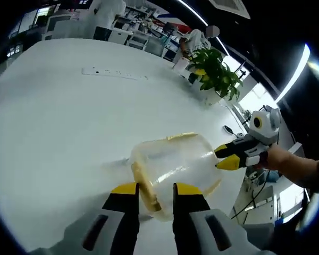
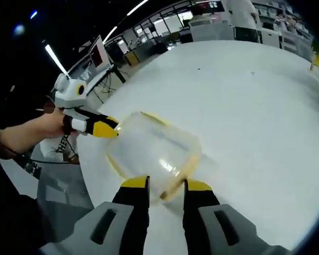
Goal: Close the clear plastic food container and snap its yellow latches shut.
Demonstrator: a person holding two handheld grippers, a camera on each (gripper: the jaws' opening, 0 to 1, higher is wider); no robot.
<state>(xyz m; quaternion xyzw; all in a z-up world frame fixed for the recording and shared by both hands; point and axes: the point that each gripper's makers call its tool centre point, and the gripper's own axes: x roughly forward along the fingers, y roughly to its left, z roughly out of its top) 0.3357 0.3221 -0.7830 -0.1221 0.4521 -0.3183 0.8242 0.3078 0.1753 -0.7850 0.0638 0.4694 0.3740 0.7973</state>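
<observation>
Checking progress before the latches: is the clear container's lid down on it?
Lid down: the clear container looks closed, yellow latches along its edges. Whether they are snapped, cannot tell.

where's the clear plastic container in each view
Left gripper view: the clear plastic food container with yellow latches sits low centre, just above that gripper's fingers.
Right gripper view: the container sits centre-left, above its own fingers.
Shared landmark: the round white table beneath it.

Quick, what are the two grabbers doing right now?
Left gripper: jaws nearly together, at the container's yellow edge; whether they grip it cannot be told.
Right gripper: the same, at the opposite edge.
</observation>
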